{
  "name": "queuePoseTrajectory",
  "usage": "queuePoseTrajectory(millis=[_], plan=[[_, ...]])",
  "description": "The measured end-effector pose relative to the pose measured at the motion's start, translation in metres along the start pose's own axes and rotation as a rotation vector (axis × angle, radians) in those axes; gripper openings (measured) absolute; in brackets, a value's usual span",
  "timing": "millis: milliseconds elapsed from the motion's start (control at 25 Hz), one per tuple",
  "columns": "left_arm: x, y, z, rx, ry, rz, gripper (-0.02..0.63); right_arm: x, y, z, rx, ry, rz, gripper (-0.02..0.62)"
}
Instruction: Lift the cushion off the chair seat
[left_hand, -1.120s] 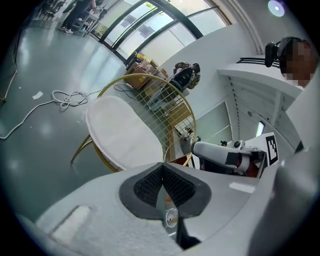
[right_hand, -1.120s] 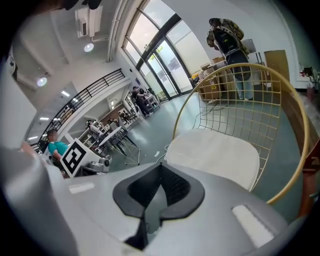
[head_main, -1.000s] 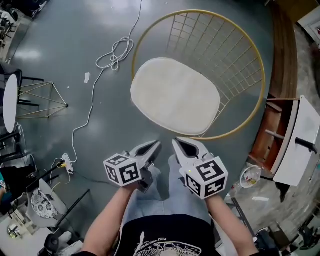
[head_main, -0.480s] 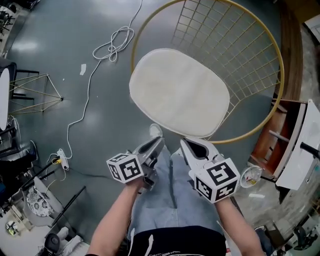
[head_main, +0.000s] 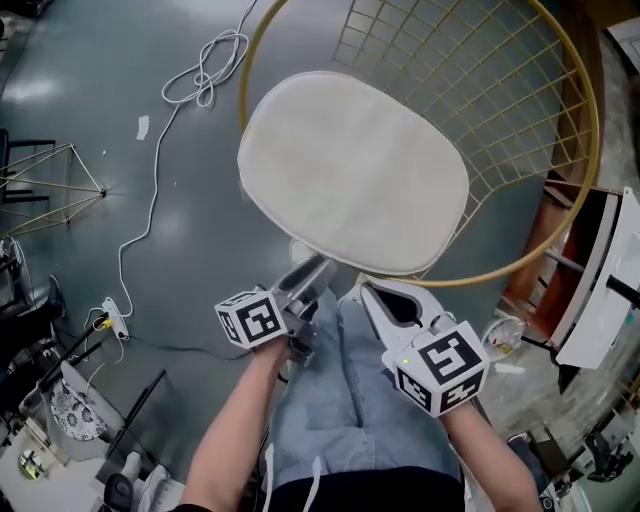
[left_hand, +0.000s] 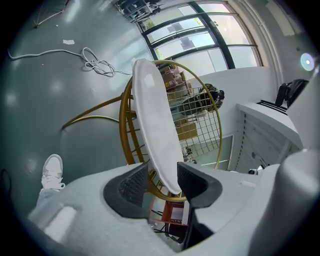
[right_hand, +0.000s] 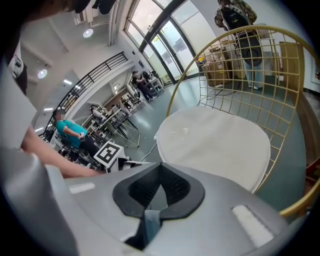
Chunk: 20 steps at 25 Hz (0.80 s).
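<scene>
Head view: taken from above, aimed steeply down. Left gripper view: rolled sideways, held close at near edge of cushion (left_hand: 155, 130). Right gripper view: aimed across cushion from slightly farther. Chair (head_main: 480, 90) shared by all three.

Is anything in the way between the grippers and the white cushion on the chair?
Nothing visible is. The left gripper is opening its jaws in line with the near edge of the cushion, not gripping it. The shut right gripper has open air ahead too.
</scene>
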<state>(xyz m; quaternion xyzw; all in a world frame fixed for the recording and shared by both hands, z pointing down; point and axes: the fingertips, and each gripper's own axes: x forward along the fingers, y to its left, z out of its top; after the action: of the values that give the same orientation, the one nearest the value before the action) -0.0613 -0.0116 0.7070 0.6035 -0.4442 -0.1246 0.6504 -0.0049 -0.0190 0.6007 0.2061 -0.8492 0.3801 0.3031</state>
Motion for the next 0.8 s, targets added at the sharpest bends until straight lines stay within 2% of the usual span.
queuePoseTrajectory(millis=[240,440,640,800], plan=[[0.013,0.011,0.008,-0.075,-0.058,-0.031,0.214,-0.002,-0.014,0.004,-0.005,-0.009,-0.021,-0.002],[0.025,0.007,0.009,-0.086,-0.077,-0.066,0.211,-0.002,-0.014,-0.008,-0.002,0.011,-0.028,-0.002],[0.030,0.009,0.016,-0.108,-0.107,-0.067,0.095,-0.004,-0.011,-0.025,-0.035,0.059,-0.029,-0.002],[0.028,0.000,0.015,-0.176,-0.114,-0.089,0.060,-0.009,-0.014,-0.027,-0.055,0.074,-0.047,-0.002]])
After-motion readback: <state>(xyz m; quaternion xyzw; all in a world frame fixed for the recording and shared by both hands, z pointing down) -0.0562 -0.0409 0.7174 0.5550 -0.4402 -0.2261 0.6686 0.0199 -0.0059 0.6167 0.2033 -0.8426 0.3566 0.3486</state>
